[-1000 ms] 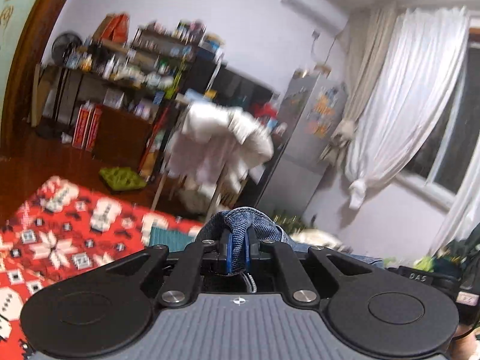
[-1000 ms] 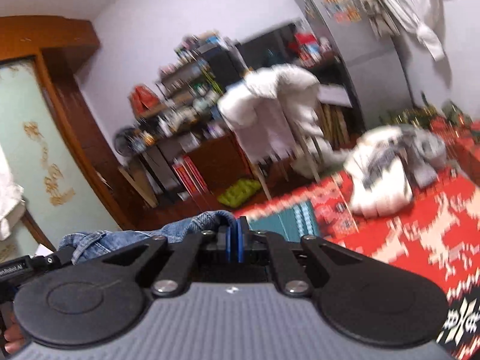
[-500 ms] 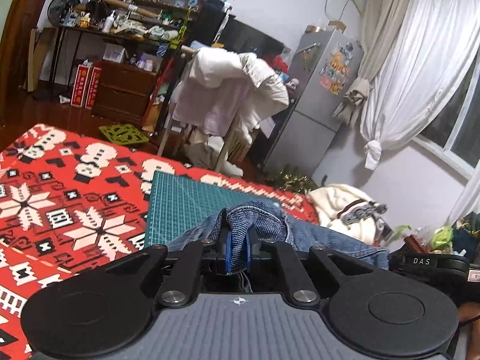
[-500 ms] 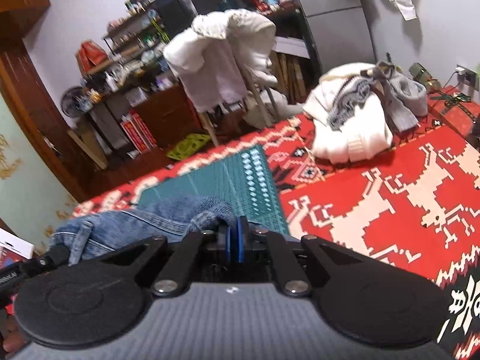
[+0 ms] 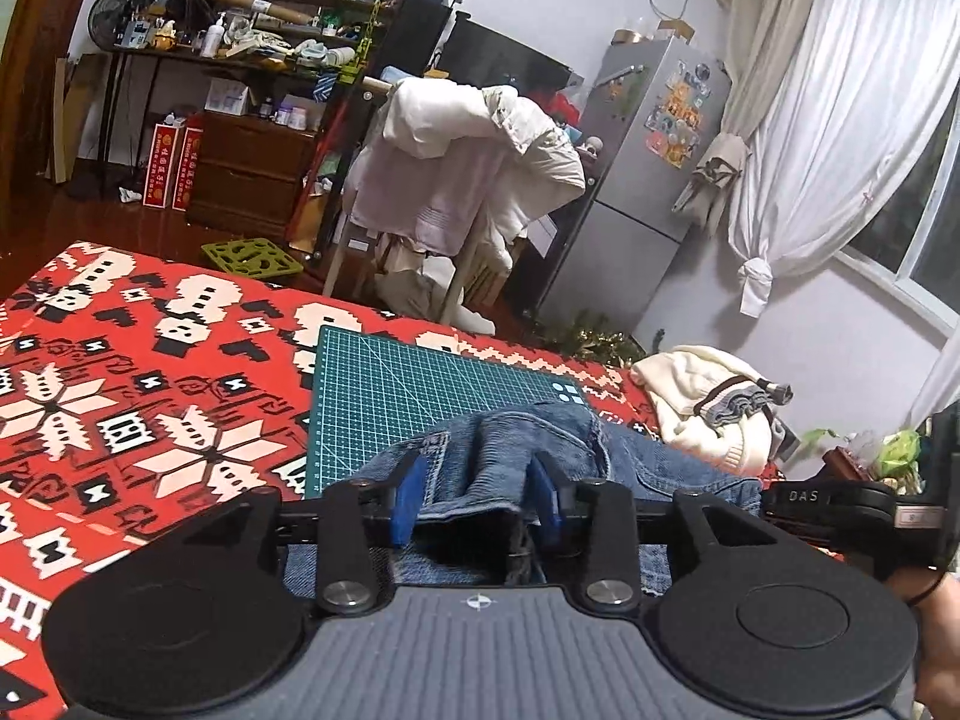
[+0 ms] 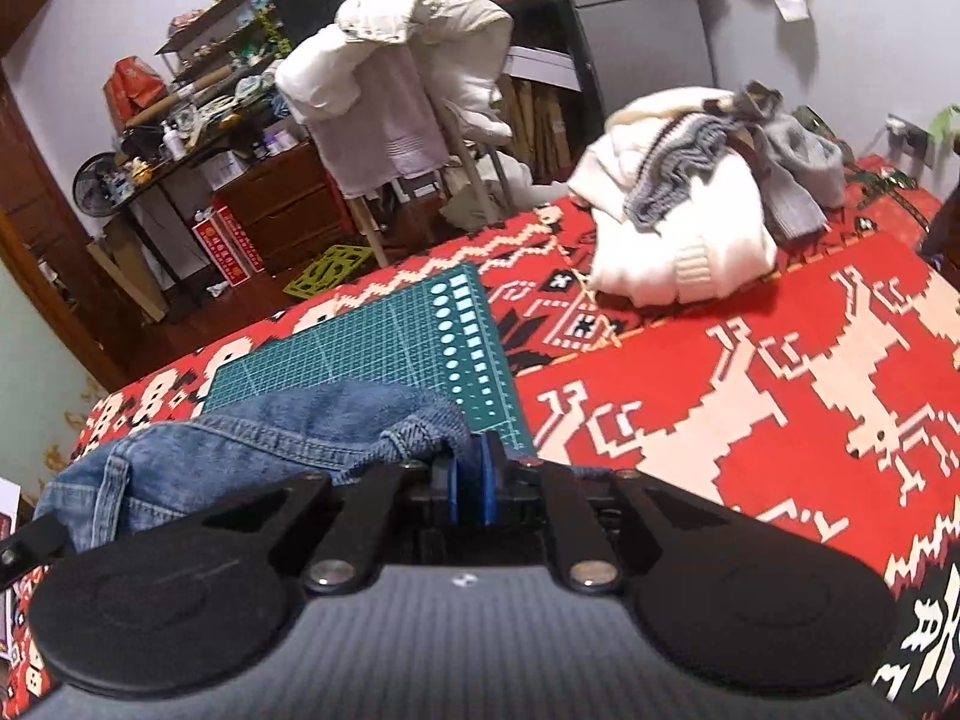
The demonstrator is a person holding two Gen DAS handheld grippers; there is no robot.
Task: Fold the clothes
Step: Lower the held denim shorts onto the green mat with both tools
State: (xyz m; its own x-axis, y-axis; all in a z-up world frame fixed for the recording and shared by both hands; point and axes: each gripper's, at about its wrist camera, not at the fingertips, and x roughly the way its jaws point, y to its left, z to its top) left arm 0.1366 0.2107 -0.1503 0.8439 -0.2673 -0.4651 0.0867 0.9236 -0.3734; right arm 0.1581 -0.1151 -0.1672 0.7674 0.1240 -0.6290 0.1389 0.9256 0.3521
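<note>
We have the jeans [image 5: 516, 450] bunched on the near end of the green mat [image 5: 420, 384], likely set there to fold flat. Our left tool [image 5: 477, 498] stands released, its pads either side of a denim ridge, while our right tool [image 6: 471, 483] is clenched, seemingly on the hem at 9 o'clock. The jeans' long axis runs roughly 9 to 3 between the tools.
</note>
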